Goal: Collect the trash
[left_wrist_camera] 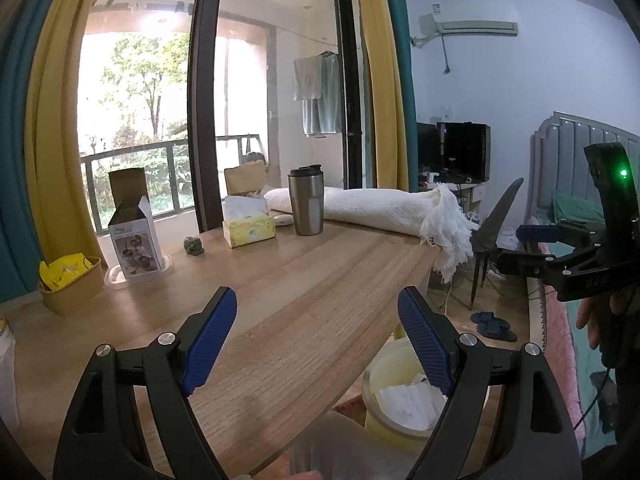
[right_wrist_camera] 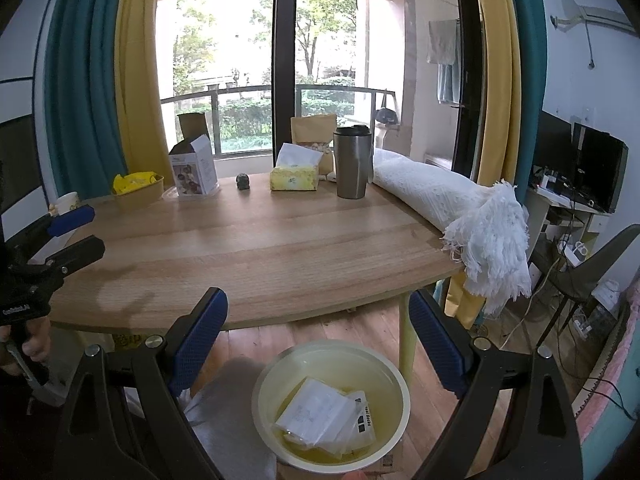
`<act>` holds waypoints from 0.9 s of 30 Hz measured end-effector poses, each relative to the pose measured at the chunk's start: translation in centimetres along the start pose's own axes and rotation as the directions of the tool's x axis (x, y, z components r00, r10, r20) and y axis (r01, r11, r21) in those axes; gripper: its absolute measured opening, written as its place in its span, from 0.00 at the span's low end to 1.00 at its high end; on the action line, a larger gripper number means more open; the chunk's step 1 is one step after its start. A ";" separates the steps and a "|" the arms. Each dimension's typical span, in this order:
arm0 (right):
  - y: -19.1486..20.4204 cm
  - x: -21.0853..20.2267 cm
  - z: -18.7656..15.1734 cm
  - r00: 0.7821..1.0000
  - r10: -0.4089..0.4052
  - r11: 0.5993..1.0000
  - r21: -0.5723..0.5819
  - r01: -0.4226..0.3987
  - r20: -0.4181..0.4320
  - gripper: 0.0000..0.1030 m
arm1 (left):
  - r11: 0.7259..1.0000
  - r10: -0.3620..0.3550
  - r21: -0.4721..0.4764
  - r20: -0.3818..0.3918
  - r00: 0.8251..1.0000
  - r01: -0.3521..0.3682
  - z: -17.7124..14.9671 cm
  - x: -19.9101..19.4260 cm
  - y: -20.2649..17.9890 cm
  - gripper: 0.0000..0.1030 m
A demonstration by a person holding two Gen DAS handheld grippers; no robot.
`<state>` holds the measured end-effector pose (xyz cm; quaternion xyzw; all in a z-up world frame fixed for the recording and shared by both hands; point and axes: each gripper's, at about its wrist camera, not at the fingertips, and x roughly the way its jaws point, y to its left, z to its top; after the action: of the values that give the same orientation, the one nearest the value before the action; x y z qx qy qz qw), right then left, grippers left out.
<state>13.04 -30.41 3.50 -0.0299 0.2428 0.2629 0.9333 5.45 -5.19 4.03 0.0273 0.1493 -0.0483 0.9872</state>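
Two white packets [right_wrist_camera: 320, 416] lie binned below the spread right tool [right_wrist_camera: 318, 336].

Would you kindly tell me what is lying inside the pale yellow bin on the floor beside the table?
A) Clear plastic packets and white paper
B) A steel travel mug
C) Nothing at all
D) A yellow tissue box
A: in the right wrist view the pale yellow bin holds clear plastic packets and white paper, while the steel travel mug and the yellow tissue box stand up on the wooden table.
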 end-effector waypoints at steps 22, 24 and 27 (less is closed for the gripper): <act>0.2 0.2 0.0 1.000 -0.006 1.000 -0.009 0.006 0.001 0.89 | 1.000 -0.006 0.003 0.006 1.000 0.006 -0.2 0.0 -0.2 0.83; 0.2 0.2 -0.1 1.000 -0.005 1.000 -0.011 0.005 -0.002 0.89 | 1.000 -0.007 0.002 0.006 1.000 0.007 -0.1 0.1 -0.1 0.83; 0.3 0.1 -0.1 1.000 -0.002 1.000 -0.017 0.002 -0.004 0.89 | 1.000 -0.005 0.002 0.007 1.000 0.005 -0.2 0.1 -0.1 0.83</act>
<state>12.94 -30.10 3.37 -0.0386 0.2423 0.2640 0.9328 5.44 -5.31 3.86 0.0278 0.1459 -0.0510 0.9876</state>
